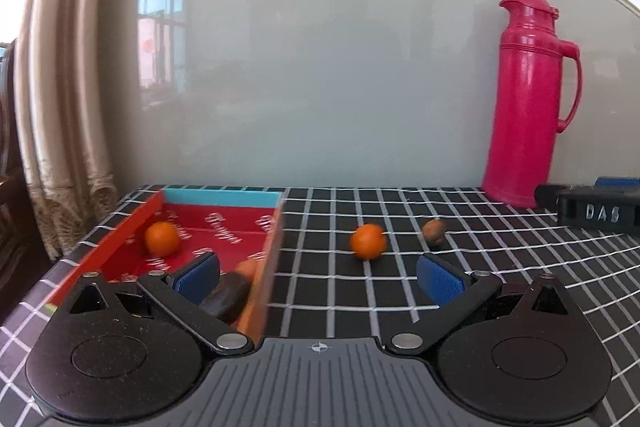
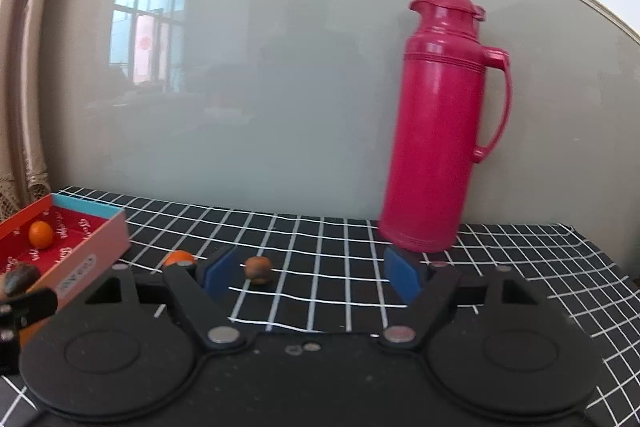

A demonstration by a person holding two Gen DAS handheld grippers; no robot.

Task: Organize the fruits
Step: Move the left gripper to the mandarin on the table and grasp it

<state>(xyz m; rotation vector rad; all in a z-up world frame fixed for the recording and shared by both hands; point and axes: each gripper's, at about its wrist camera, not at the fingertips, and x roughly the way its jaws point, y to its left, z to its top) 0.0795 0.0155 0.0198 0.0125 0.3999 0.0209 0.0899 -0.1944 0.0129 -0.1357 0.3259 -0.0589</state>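
Note:
A red box [image 1: 120,243] with a blue far wall stands at the table's left; in the right wrist view the box [image 2: 92,255] is at the far left. Inside lie an orange [image 1: 162,237] and a dark brown fruit [image 1: 228,293]. On the cloth lie a second orange [image 1: 368,241] and a small brown fruit [image 1: 434,231]. My left gripper [image 1: 318,279] is open, straddling the box's right wall, nothing between its pads. My right gripper [image 2: 310,275] is open and low over the cloth. The brown fruit [image 2: 259,269] lies just beyond its left finger, and the orange [image 2: 179,258] is half hidden behind that finger.
A tall pink thermos jug [image 2: 440,123] stands against the glossy back wall at the right. A black case marked DAS [image 1: 600,213] lies at the far right. The table wears a black cloth with a white grid [image 1: 400,291]. A curtain [image 1: 60,107] hangs at the left.

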